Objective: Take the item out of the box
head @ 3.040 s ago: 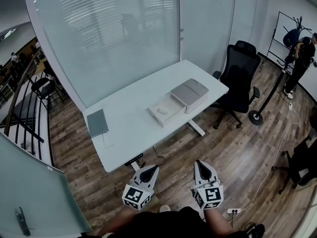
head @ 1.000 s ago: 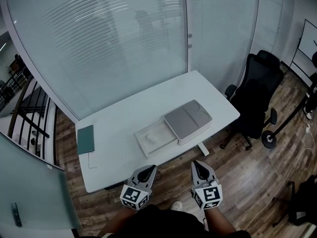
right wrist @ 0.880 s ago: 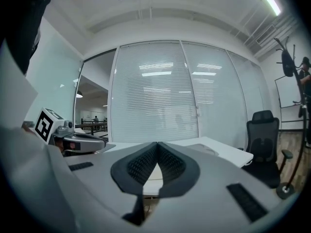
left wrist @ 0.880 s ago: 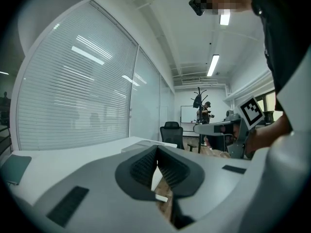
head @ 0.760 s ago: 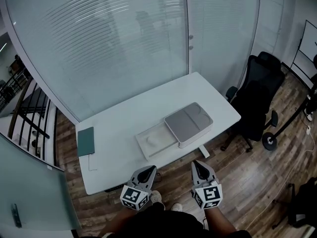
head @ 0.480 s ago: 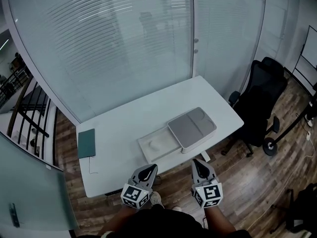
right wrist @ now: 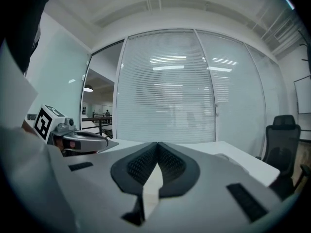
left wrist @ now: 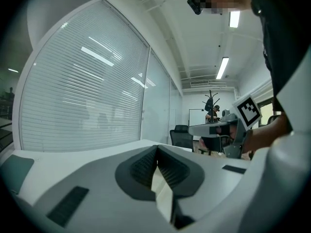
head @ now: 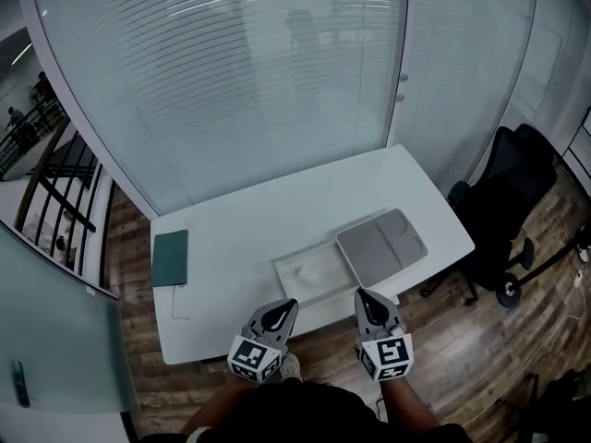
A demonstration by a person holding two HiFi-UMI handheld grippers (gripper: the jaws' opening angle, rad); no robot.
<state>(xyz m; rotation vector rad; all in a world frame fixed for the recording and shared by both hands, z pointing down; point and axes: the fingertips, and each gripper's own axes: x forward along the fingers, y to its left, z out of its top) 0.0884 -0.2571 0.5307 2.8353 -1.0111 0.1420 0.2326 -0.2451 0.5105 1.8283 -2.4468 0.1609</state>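
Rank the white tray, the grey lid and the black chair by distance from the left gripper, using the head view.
1. white tray, just ahead of the left gripper
2. grey lid, to the right of the tray
3. black chair, at the far right

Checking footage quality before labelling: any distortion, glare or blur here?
Head view: fisheye curves the glass wall; the table is sharp. Left gripper view: dark rounded corners, lamp reflections streak the blinds. Right gripper view: same vignette and streaks.
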